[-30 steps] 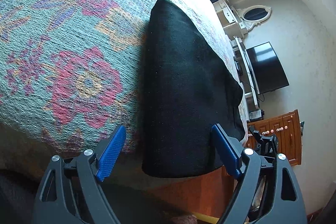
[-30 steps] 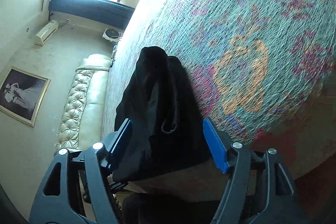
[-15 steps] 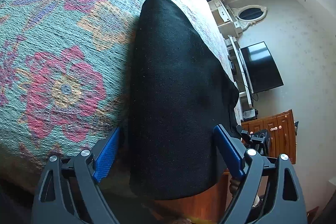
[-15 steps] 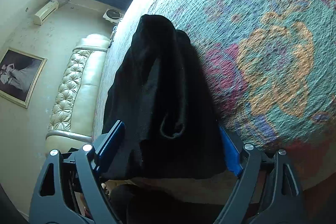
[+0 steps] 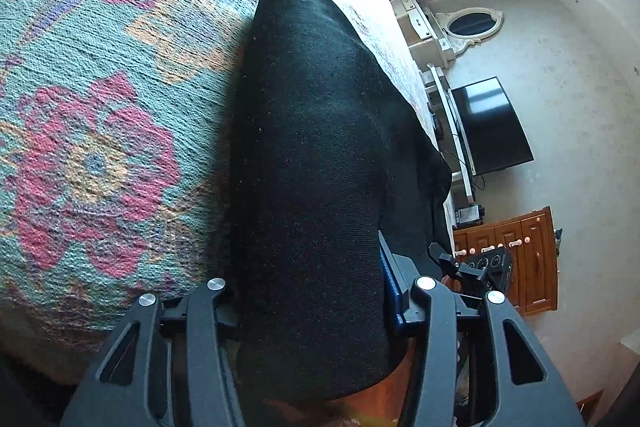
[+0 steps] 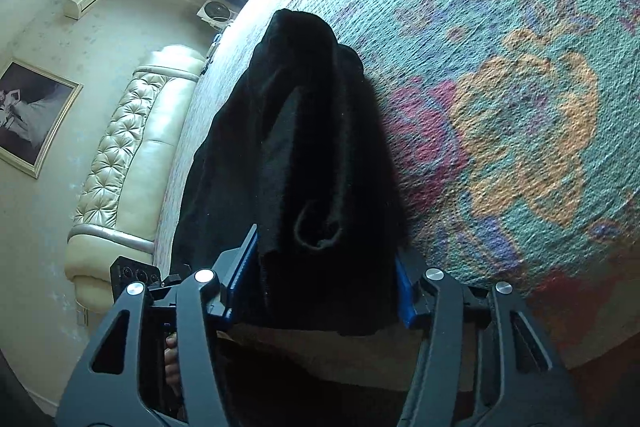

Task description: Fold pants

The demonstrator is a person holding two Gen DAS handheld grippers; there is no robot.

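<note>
Black knitted pants (image 5: 312, 163) lie folded lengthwise at the floral teal bedspread's (image 5: 100, 107) near edge; both the left hand-held gripper (image 5: 310, 303) and right hand-held gripper (image 6: 324, 287), jaws just closing, pinch their overhanging end.

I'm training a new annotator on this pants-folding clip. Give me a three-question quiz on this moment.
1. True or false: the black pants lie on a floral bedspread.
2. What sits between the fingers of the left gripper? A) a pillow B) the near end of the pants C) nothing
3. Fill in: in the right wrist view, the right gripper has its blue pads against the ____ .

Key: 1 true. 2 B. 3 pants; both grippers' jaws have just been closing on the fabric.
</note>
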